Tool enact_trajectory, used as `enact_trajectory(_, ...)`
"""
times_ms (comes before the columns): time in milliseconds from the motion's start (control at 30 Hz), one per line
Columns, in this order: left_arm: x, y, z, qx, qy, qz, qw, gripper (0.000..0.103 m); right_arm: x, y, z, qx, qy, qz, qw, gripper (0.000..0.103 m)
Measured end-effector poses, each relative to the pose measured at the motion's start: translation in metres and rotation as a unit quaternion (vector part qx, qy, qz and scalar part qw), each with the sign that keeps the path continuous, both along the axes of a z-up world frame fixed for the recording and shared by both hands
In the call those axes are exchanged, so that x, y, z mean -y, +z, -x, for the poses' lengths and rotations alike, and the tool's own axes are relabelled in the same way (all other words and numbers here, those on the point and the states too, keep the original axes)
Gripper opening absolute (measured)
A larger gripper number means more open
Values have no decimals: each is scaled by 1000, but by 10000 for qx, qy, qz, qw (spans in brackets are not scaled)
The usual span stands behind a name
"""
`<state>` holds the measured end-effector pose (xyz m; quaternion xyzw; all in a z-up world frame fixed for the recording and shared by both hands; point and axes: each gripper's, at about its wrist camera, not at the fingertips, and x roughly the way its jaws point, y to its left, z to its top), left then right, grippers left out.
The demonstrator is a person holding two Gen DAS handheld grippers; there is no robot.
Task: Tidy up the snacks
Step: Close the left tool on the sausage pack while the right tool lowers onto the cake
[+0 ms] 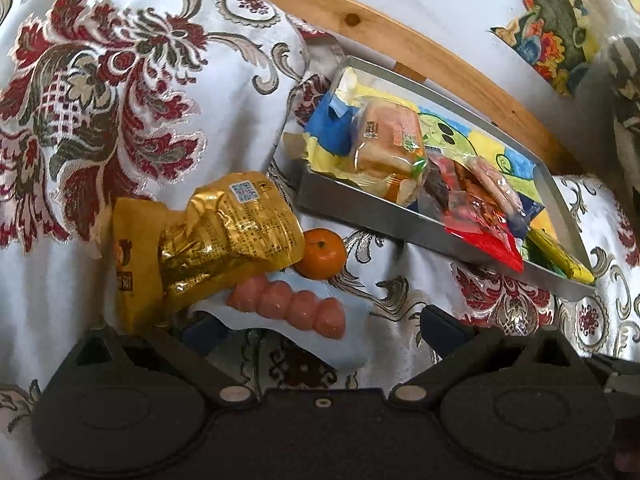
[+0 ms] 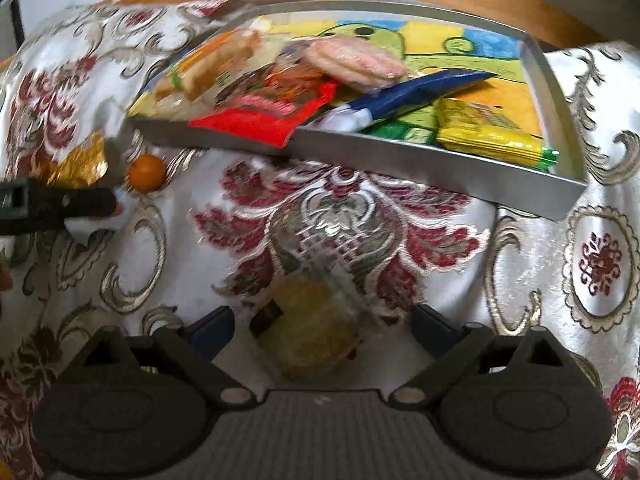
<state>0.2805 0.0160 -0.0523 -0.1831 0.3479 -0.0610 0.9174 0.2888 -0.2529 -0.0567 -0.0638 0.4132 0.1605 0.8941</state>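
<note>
In the left wrist view, my left gripper (image 1: 326, 332) is open over the floral cloth. A pack of pink sausage links (image 1: 288, 308) lies between its fingers, closer to the left one. Beyond the pack lie a gold foil pouch (image 1: 224, 236) and a small orange (image 1: 322, 254). In the right wrist view, my right gripper (image 2: 324, 328) is also open, and a blurred clear-wrapped yellowish cake (image 2: 312, 328) lies on the cloth between its fingers. The grey metal tray (image 2: 400, 156) ahead holds wrapped bread (image 2: 216, 64), a red packet (image 2: 256, 120), a blue packet (image 2: 420, 92) and a yellow packet (image 2: 492, 132).
The tray (image 1: 360, 216) sits tilted on the bunched cloth, and a wooden rail (image 1: 400, 36) runs behind it. At the left edge of the right wrist view, the left gripper's finger (image 2: 60, 204) shows near the orange (image 2: 146, 173). Bare patterned cloth (image 2: 340, 224) lies between the tray and my right gripper.
</note>
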Motion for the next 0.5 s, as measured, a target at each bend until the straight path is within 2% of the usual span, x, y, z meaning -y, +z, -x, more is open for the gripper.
enact_trajectory(267,-14,-3,-2,55,454,461,9979,100,-12,-4,7,23,231,213,9995,93)
enact_trajectory(433,-17,-5,-1,60,807,480,9956,84,-14,-4,10,73,200,278,9994,84)
enact_trajectory(500,-19,-5,0,50,921,470,9946,71,-16,-5,11,94,229,302,9992,81)
